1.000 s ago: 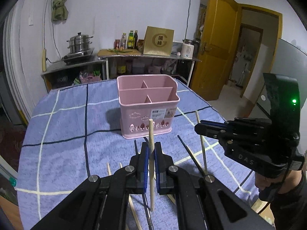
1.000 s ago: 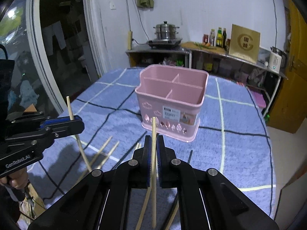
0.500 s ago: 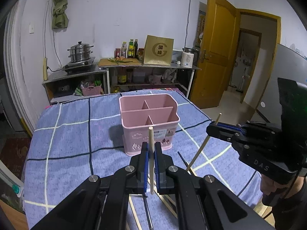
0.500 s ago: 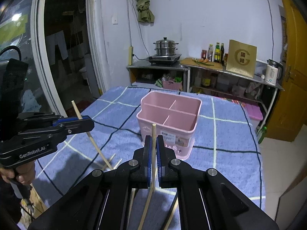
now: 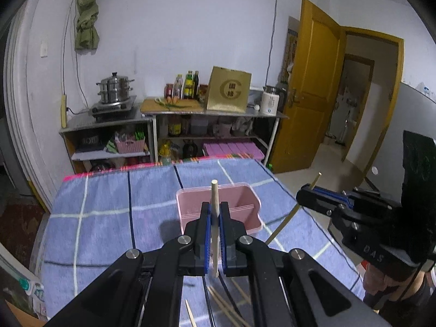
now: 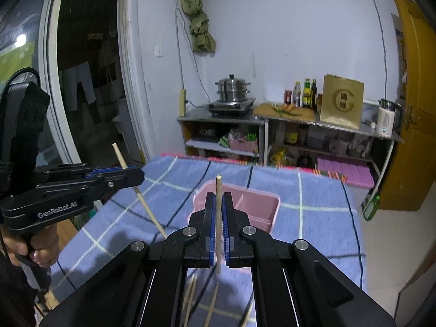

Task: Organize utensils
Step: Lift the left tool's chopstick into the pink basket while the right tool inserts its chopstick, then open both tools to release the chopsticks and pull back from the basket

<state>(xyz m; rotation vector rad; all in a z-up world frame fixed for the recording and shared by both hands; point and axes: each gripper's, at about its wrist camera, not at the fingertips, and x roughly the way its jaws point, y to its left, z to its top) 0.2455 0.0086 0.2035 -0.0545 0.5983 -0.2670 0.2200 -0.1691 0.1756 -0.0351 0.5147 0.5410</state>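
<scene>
A pink divided utensil holder [image 5: 239, 199] [image 6: 261, 204] stands on the blue checked tablecloth [image 5: 109, 218]. My left gripper [image 5: 215, 212] is shut on a pale wooden chopstick [image 5: 214, 199], held upright above the cloth in front of the holder. My right gripper [image 6: 217, 209] is shut on another wooden chopstick [image 6: 218, 190], also upright. Each gripper shows in the other's view: the right one [image 5: 308, 193] with its slanted chopstick [image 5: 283, 226], the left one [image 6: 133, 174] with its chopstick [image 6: 144, 204]. Several loose chopsticks [image 5: 226, 305] [image 6: 201, 299] lie on the cloth below the grippers.
Behind the table stand metal shelves [image 5: 174, 125] with a steamer pot [image 5: 115, 90], bottles, a gold box [image 5: 229, 90] and a kettle [image 6: 387, 120]. An open yellow door [image 5: 308, 81] is at the right, a dark doorway [image 6: 90, 81] at the left. A hand [image 6: 30, 248] holds the left gripper's handle.
Both grippers rose away from the cloth with their chopsticks still clamped. The holder now sits lower and smaller in both views, and the loose chopsticks dropped toward the bottom edge.
</scene>
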